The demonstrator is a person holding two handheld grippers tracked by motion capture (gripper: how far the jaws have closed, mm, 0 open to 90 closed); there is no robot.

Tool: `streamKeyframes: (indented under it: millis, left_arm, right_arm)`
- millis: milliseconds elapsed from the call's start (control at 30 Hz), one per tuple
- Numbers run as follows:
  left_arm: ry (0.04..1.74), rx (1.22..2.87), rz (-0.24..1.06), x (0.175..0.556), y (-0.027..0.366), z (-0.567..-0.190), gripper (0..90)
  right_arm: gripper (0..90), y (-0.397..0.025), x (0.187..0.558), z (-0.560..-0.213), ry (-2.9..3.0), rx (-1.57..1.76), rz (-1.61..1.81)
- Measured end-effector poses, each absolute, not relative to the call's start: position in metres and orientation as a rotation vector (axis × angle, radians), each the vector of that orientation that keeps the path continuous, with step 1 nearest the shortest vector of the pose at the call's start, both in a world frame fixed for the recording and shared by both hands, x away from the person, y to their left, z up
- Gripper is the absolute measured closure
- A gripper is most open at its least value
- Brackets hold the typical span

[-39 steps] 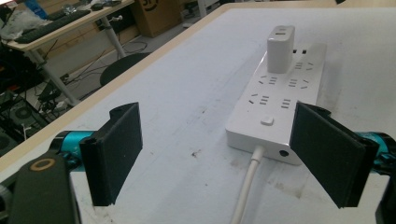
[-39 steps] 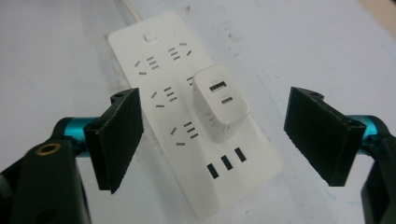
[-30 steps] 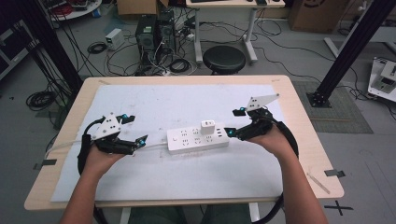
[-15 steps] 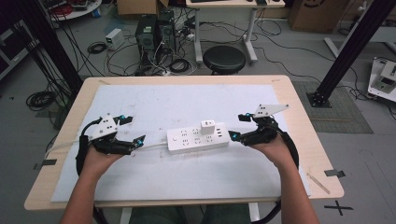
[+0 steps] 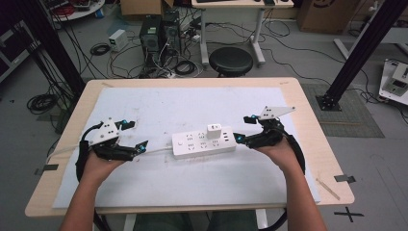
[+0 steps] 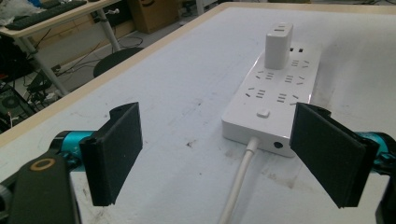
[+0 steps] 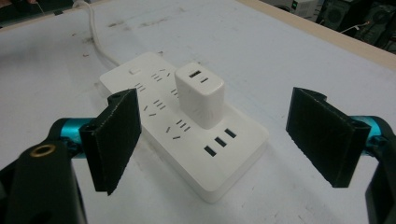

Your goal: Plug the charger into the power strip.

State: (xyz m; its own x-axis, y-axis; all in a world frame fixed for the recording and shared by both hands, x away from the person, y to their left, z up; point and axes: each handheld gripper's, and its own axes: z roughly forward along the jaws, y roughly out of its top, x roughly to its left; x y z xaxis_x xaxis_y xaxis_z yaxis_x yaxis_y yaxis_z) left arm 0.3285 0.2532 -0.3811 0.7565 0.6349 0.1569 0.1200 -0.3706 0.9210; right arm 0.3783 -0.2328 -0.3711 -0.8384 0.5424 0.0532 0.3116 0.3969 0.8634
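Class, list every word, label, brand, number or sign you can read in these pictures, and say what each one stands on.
None can be read.
Power strip: socket slots and a blank button, no lettering.
Charger: faint round embossing on its side, too blurred to read.
Cardboard box beyond the table: dark mark, too blurred to read.

Both forearms come up from the near edge of the table, angled slightly outward, and each hand grasps a gripper from behind. The left gripper [image 5: 136, 136] lies low over the table surface and aims rightward toward the centre; its jaws stand wide apart with nothing between them. The right gripper [image 5: 243, 130] mirrors it, aimed leftward toward the centre, jaws also spread wide and holding nothing. The left hand [image 5: 96, 163] and the right hand [image 5: 279, 149] sit at about the same depth on the table, well apart. A grey three-cornered plate tops each gripper, and a black cable loops out behind each wrist.
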Motion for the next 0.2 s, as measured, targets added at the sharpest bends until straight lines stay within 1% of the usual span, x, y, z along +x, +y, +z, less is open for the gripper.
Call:
streamKeyframes:
  millis: [200]
  left_arm:
    - [0.608, 1.908, 0.615, 0.3305, 0.2510, -0.3834, 17.1]
  right_arm:
    - [18.3, -0.2329, 0.3758, -0.3697, 2.413, 0.754, 1.412]
